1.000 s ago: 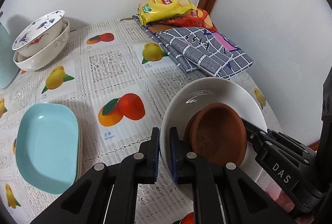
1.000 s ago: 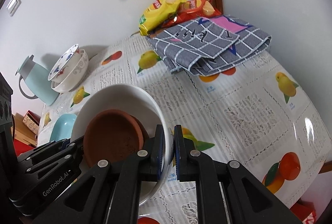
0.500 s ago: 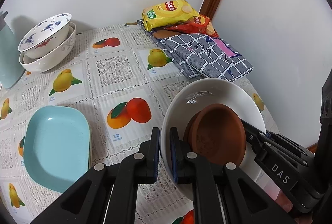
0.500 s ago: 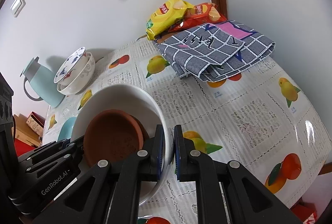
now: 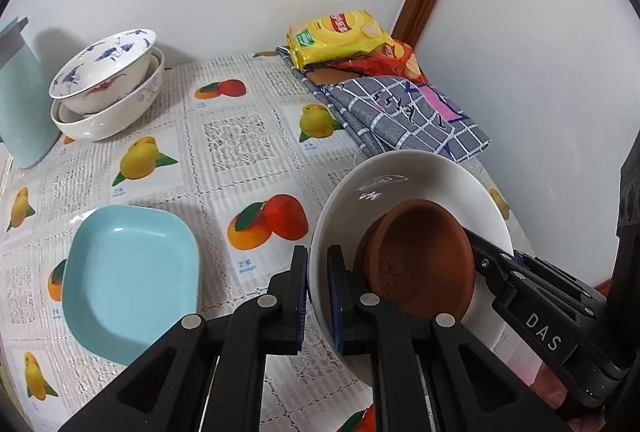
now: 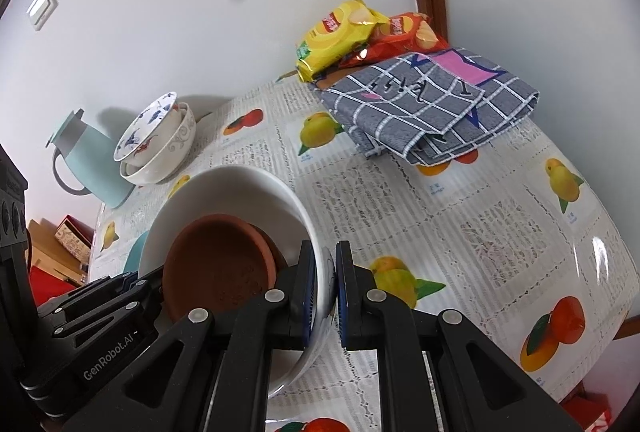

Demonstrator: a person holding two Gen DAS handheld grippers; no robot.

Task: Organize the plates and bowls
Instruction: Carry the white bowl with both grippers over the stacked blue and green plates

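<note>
A big white bowl (image 5: 404,176) with a brown clay saucer (image 5: 424,252) inside is held above the table. My left gripper (image 5: 318,288) is shut on its left rim. My right gripper (image 6: 326,292) is shut on its right rim; the bowl (image 6: 224,192) and saucer (image 6: 220,268) show there too. A light blue rectangular plate (image 5: 128,272) lies on the table to the left. Two stacked bowls (image 5: 108,88), the top one white with blue patterns, stand at the back left, also in the right wrist view (image 6: 156,140).
A light blue jug (image 6: 84,160) stands by the stacked bowls. A folded grey checked cloth (image 5: 404,112) and yellow and red snack bags (image 5: 340,36) lie at the back right corner. The fruit-print tablecloth (image 6: 460,232) covers the table; its edge falls away at right.
Both grippers have lifted the white bowl with the saucer higher and pulled back a little; the table objects look farther away. The grips are unchanged.
</note>
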